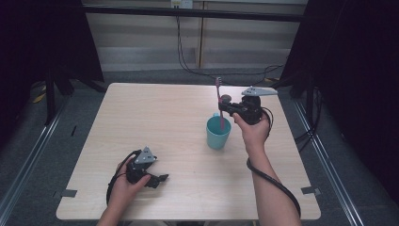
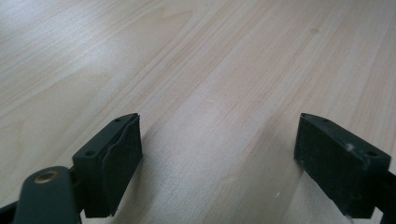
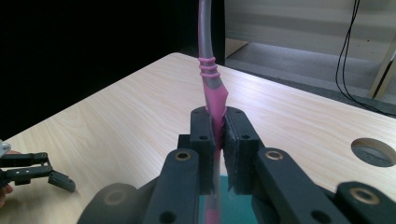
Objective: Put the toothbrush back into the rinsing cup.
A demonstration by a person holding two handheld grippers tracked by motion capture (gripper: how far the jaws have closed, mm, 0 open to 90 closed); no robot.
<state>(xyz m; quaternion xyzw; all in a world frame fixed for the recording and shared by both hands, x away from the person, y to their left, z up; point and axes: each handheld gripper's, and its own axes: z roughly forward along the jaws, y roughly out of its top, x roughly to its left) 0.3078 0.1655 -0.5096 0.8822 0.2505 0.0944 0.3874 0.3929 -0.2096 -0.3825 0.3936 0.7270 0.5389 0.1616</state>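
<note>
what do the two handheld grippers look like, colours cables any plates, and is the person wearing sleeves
Both are black. The left gripper and right gripper each carry a grey three-cornered plate with small holes on top. The jaws are blocky black pads on black links with brass-coloured pivot rings. A thick black cable loops from each. Forearms are bare, no sleeves in the high view.
</note>
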